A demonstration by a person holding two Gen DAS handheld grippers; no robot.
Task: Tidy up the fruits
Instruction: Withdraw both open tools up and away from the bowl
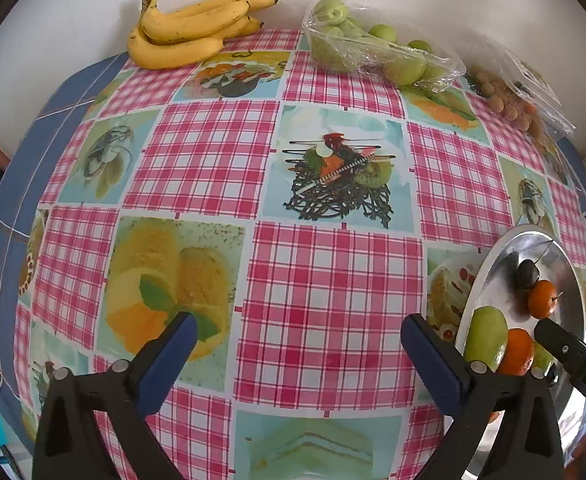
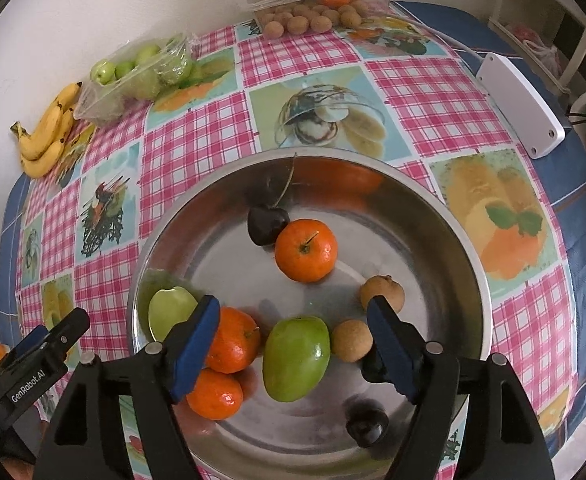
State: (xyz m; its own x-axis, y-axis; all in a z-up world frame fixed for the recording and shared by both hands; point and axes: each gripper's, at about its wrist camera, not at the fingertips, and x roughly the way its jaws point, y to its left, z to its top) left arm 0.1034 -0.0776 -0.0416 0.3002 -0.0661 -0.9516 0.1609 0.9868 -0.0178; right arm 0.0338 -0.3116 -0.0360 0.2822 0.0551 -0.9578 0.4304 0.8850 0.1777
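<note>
A table (image 1: 333,300) with a pink checked cloth (image 2: 197,140) fills both views, and it stands against a white wall (image 1: 73,40). On the right part of the table is a big steel bowl (image 2: 433,240). Inside the bowl lie three oranges (image 2: 305,250), two green fruits (image 2: 296,358), two small brown fruits (image 2: 382,293) and two dark fruits (image 2: 267,224). One dark fruit touches the far orange. The larger green fruit lies between an orange and a brown fruit.

At the far edge, near the wall, are a bunch of bananas (image 1: 189,30), a plastic tray of green fruits (image 1: 369,48) and a clear box of brown fruits (image 2: 313,4). A white power strip (image 2: 521,104) lies at the right side of the table.

The right gripper (image 2: 293,346) hangs over the near part of the bowl. Its jaws are apart and the larger green fruit is seen between them, but the pads do not press on it. The left gripper (image 1: 299,340) is over the bare cloth, just left of the bowl. Its jaws are very wide and hold nothing.
</note>
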